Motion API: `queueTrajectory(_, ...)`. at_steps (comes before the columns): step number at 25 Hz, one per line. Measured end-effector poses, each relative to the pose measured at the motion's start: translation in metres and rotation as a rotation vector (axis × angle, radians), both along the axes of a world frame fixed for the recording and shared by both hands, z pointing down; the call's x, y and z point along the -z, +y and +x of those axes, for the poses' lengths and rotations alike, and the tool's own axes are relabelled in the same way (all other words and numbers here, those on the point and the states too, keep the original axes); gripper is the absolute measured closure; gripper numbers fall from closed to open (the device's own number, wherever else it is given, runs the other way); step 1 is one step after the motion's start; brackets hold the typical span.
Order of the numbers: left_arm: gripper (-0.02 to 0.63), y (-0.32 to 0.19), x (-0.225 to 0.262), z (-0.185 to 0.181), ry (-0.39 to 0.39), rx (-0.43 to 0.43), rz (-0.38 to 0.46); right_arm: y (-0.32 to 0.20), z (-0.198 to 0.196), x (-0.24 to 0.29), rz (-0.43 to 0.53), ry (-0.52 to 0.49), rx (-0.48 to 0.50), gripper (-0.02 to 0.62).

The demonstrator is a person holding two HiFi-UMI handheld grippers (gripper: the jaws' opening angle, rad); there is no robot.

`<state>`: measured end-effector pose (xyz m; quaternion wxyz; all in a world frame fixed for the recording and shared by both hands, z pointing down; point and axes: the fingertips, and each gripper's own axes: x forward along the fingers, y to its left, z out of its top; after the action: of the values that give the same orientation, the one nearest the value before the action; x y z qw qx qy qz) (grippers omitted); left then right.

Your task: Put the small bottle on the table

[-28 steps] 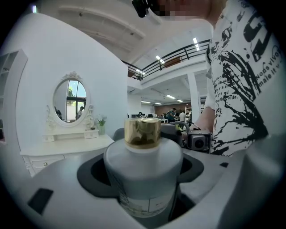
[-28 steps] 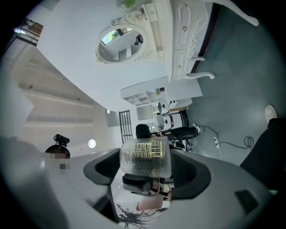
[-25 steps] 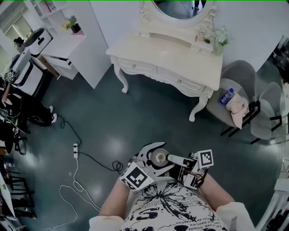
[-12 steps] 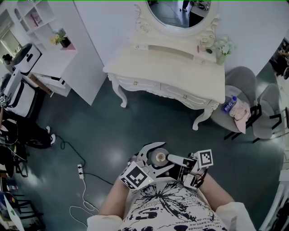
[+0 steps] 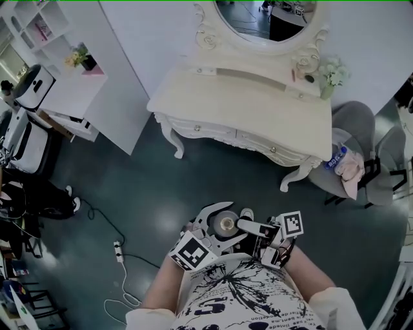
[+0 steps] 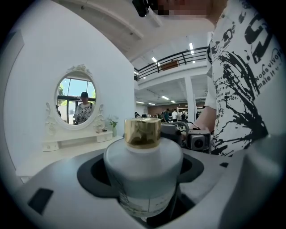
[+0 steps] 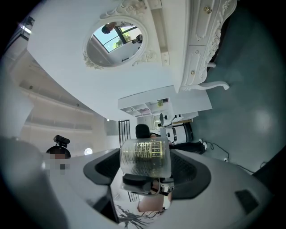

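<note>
In the left gripper view a small frosted white bottle with a gold cap stands upright between the jaws, and my left gripper is shut on it. From the head view its cap shows from above, close to my chest, inside the left gripper. My right gripper points left, almost touching the bottle. In the right gripper view a clear cylinder with gold print sits between the jaws, and the right gripper looks shut on it. The cream dressing table is ahead of me.
An oval mirror and a small flower vase are on the table's back. Grey chairs with a water bottle are at the right. White shelving stands to the left. A power strip and cable lie on the floor.
The dressing table has drawn nearer and lower in the head view, and the floor cable has slid back. Both grippers stay against my chest, holding as before.
</note>
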<state>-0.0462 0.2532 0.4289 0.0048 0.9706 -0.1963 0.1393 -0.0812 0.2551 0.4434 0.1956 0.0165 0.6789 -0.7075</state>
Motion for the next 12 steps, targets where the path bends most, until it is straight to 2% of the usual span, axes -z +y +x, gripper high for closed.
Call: queueTrajectory(12,0.259,-0.161,0.004,0.041,0.004,0.078,0.036,-0.159,0.041,0.004,0.039,0.008,0.079,0.238)
